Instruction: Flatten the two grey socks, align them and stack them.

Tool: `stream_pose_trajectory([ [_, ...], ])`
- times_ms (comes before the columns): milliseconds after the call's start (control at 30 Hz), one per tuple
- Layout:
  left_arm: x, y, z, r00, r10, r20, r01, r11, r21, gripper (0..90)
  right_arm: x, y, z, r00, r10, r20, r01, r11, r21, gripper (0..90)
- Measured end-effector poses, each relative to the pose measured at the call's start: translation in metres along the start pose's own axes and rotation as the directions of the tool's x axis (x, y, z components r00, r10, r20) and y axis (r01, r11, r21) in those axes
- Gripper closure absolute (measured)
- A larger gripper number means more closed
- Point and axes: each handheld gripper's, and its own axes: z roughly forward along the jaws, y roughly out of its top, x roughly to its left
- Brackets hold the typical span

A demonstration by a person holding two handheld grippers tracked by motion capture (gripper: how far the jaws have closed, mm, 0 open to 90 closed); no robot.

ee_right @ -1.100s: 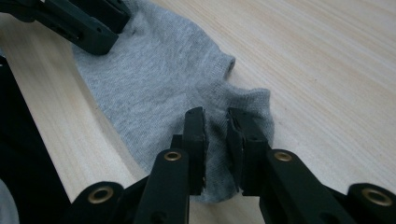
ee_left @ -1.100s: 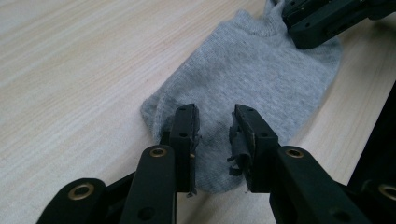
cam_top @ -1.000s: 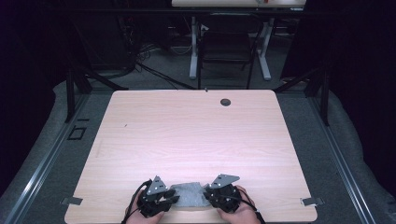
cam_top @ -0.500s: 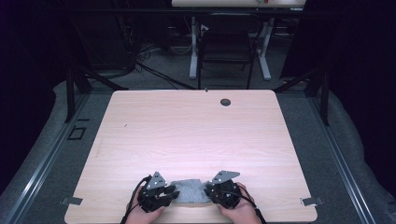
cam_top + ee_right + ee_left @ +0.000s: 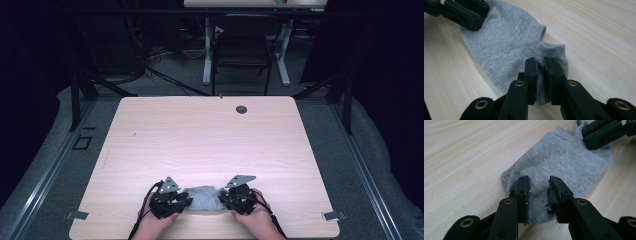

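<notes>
Between right gripper (image 5: 541, 65) fingers, pinched sock (image 5: 506, 42) fabric; left gripper (image 5: 538, 185) agape

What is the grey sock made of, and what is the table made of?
The sock looks like soft knitted fabric, maybe cotton: tiny knit loops and a ribbed cuff show. The table looks like pale wood or wood-look laminate: fine grain lines, smooth matte top.

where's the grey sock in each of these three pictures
High view: sock at the table's near edge, between the left gripper and right gripper.
Left gripper view: sock centre, running to upper right.
Right gripper view: sock centre, running to upper left.
Shared landmark: the pale wood table.
</notes>
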Motion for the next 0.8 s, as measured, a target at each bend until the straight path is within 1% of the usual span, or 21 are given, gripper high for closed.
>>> stream_pose_trajectory([
  [33,0.000,0.001,0.001,0.9999,-0.010,0.000,0.010,0.9999,-0.004,69.6,-0.001,0.001,0.001,1.0000,-0.002,0.002,0.002,1.000,0.002,80.3],
  [67,0.003,0.002,0.002,1.0000,-0.007,-0.003,0.007,1.0000,-0.002,69.6,-0.003,0.002,0.001,1.0000,-0.001,0.003,0.001,1.000,-0.001,80.3],
  [133,0.004,0.003,0.003,0.9998,-0.019,0.000,0.019,0.9998,-0.005,69.6,-0.006,0.005,0.003,1.0000,0.008,0.000,-0.008,1.000,0.001,80.3],
  [167,0.005,0.004,0.003,0.9999,-0.015,-0.003,0.015,0.9999,-0.006,69.7,-0.007,0.006,0.004,1.0000,0.000,0.006,0.000,1.000,0.002,80.3],
  [233,0.007,0.005,0.005,0.9998,-0.020,-0.007,0.020,0.9997,-0.012,69.7,-0.009,0.008,0.006,0.9999,0.012,0.006,-0.012,1.000,-0.009,80.3],
  [267,0.008,0.006,0.006,0.9998,-0.016,-0.009,0.016,0.9998,-0.013,69.7,-0.010,0.009,0.006,0.9999,0.016,0.005,-0.016,1.000,-0.004,80.3],
  [333,0.010,0.008,0.007,0.9997,-0.023,-0.009,0.023,0.9996,-0.015,69.7,-0.012,0.011,0.007,0.9999,0.009,0.013,-0.009,1.000,-0.004,80.2],
  [367,0.011,0.008,0.008,0.9997,-0.022,-0.014,0.022,0.9996,-0.016,69.7,-0.013,0.012,0.008,0.9997,0.020,0.014,-0.020,1.000,-0.011,80.3],
  [433,0.012,0.010,0.009,0.9994,-0.030,-0.014,0.030,0.9993,-0.021,69.7,-0.015,0.013,0.009,0.9995,0.022,0.021,-0.021,1.000,-0.010,80.3],
  [467,0.014,0.011,0.010,0.9996,-0.024,-0.018,0.024,0.9995,-0.020,69.7,-0.016,0.014,0.010,0.9994,0.028,0.021,-0.028,1.000,-0.009,80.3],
  [500,0.014,0.011,0.011,0.9993,-0.034,-0.015,0.034,0.9992,-0.023,69.7,-0.017,0.014,0.010,0.9994,0.026,0.021,-0.026,1.000,-0.012,80.3],
  [533,0.015,0.012,0.011,0.9993,-0.033,-0.016,0.032,0.9992,-0.024,69.7,-0.018,0.014,0.011,0.9992,0.035,0.019,-0.035,0.999,-0.022,80.2],
  [567,0.016,0.012,0.012,0.9993,-0.033,-0.019,0.032,0.9992,-0.024,69.7,-0.019,0.015,0.011,0.9990,0.037,0.022,-0.037,0.999,-0.018,80.2],
  [600,0.016,0.013,0.012,0.9990,-0.041,-0.017,0.041,0.9988,-0.027,69.7,-0.020,0.015,0.011,0.9990,0.039,0.023,-0.038,0.999,-0.021,80.2],
  [633,0.017,0.013,0.012,0.9990,-0.041,-0.017,0.041,0.9988,-0.028,69.8,-0.021,0.015,0.012,0.9988,0.045,0.021,-0.044,0.999,-0.025,80.2],
  [733,0.018,0.013,0.013,0.9990,-0.040,-0.020,0.040,0.9987,-0.032,69.8,-0.022,0.016,0.013,0.9987,0.045,0.024,-0.044,0.999,-0.030,80.2],
  [800,0.018,0.013,0.014,0.9985,-0.050,-0.021,0.050,0.9980,-0.040,69.7,-0.023,0.017,0.014,0.9985,0.048,0.025,-0.047,0.998,-0.036,80.2],
])
